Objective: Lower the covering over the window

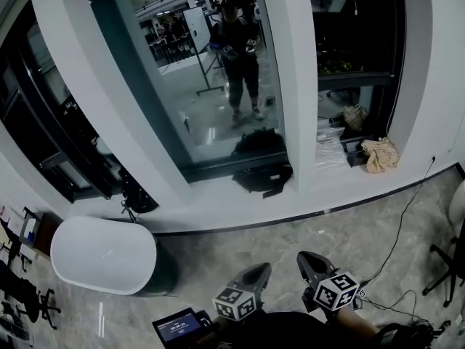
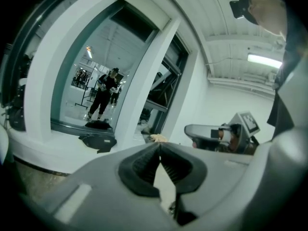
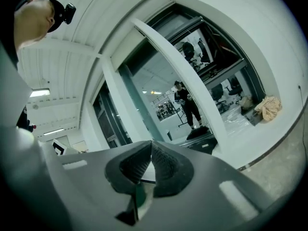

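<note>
Grey marble floor [image 1: 349, 231] underfoot, and both claws sit low at six o'clock, well apart from the glass. Look at the left claw [image 1: 260, 269]: in its own view the left claw [image 2: 160, 147] has its pads pressed tip to tip, with nothing between them. Just beside it at three o'clock, the right claw [image 1: 305, 257] tells the same story. The right gripper view shows the right claw [image 3: 150, 146] pinched closed and empty.

Out at nine o'clock sits a rounded white tub [image 1: 105, 253]. Ahead at twelve o'clock a black bag [image 1: 263, 177] slumps on the white sill [image 1: 218, 206]. A beige cloth [image 1: 379, 155] lies at two o'clock.

Beyond the bag is the window [image 1: 182, 100], a tall dark pane between white pillars. It's completely bare, with the person's reflection [image 1: 238, 49] standing in it.

And the covering? It's not in sight in any view; my guess is it's rolled up above the frame. A thin line [image 1: 397, 86] hangs by the right-hand pane at one o'clock. It could be a pull cord, but it's too fine to tell.

So I read this as the approach, with the task barely begun. To do it well:
- Close in on the sill and lift one claw high.
- Find the cord or bottom bar first, and only then open.
- Take it square between the pads and draw down steadily and straight, since a jerk could jam a roller or run it crooked.
- Mind that bag on the way in.
</note>
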`<state>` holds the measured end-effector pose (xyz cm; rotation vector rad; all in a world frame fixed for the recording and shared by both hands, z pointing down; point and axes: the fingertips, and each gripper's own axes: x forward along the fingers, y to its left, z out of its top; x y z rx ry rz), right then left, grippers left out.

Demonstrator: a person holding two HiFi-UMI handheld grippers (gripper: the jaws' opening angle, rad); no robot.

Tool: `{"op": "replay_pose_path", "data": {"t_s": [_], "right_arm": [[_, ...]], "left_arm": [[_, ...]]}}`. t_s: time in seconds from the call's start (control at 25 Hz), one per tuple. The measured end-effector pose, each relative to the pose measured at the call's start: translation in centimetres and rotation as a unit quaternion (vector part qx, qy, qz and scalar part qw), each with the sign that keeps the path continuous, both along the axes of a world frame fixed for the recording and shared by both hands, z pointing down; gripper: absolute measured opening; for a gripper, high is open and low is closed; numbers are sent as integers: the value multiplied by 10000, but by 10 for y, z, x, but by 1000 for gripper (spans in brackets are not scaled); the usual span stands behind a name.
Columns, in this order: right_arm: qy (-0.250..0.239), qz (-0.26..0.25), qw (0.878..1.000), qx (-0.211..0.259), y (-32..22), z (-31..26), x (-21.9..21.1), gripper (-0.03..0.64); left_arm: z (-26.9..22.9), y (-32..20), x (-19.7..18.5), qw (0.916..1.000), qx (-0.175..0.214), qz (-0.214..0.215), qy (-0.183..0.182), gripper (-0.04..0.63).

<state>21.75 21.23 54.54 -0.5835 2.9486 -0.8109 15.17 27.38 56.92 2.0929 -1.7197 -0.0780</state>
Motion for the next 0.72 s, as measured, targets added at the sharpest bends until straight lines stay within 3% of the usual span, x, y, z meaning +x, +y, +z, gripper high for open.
{"op": "replay_pose_path", "data": {"t_s": [0.2,0.32,0.52,0.72], "right_arm": [[104,144,9998,-9,-24,7,-23,8],[83,334,9993,115,-56,3,-57,8],[83,798,9964,268,-121,-12,-126,8],[252,1189,9896,764,-181,-36,-194,8]], "left_arm": [[6,-30,-28,9999,8,153,0,4],[11,-63,-67,9997,69,203,109,3],[1,-125,-133,9975,276,636,138,3],[-22,-178,-205,9932,456,1066,99,3]]}}
